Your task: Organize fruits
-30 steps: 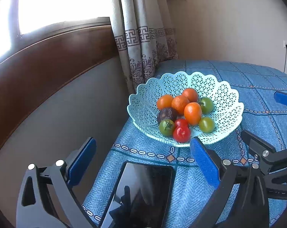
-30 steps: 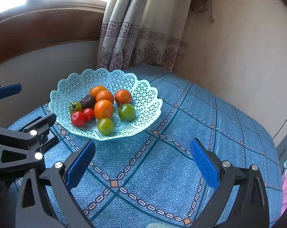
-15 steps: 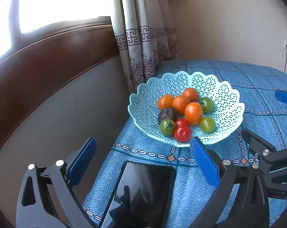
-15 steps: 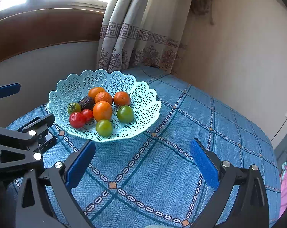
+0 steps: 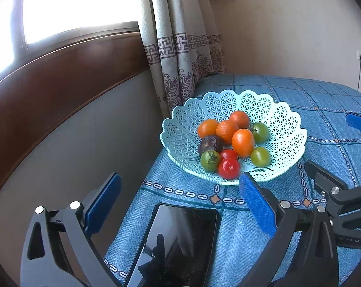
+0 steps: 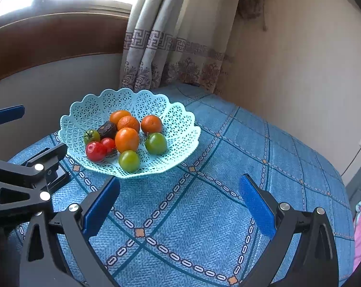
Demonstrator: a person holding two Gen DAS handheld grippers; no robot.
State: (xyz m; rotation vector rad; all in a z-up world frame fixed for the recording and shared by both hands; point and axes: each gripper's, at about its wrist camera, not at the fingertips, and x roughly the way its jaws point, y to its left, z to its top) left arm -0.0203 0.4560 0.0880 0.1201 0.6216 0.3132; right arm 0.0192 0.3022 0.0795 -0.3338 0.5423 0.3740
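The pale lattice basket sat on the blue patterned worktop near its far corner, below the curtain. All the fruit lay inside it in one cluster. Taking the cluster as a clock face in the right wrist view, three oranges sat around 12 o'clock, a larger orange fruit lay at the centre, and a dark purple fruit, possibly a passion fruit though the view was too coarse to be sure, lay at 10 o'clock. Two red tomatoes touched each other at 8 o'clock, with a green tomato at 9 o'clock. Two more green ones lay at 3 o'clock and 6 o'clock.

The left gripper hovered short of the basket with its blue pads spread wide and nothing between them. Below it a dark phone lay flat on the worktop at the near edge. The right gripper was likewise spread wide and empty, above bare cloth at 5 o'clock from the basket, well clear of the fruit.
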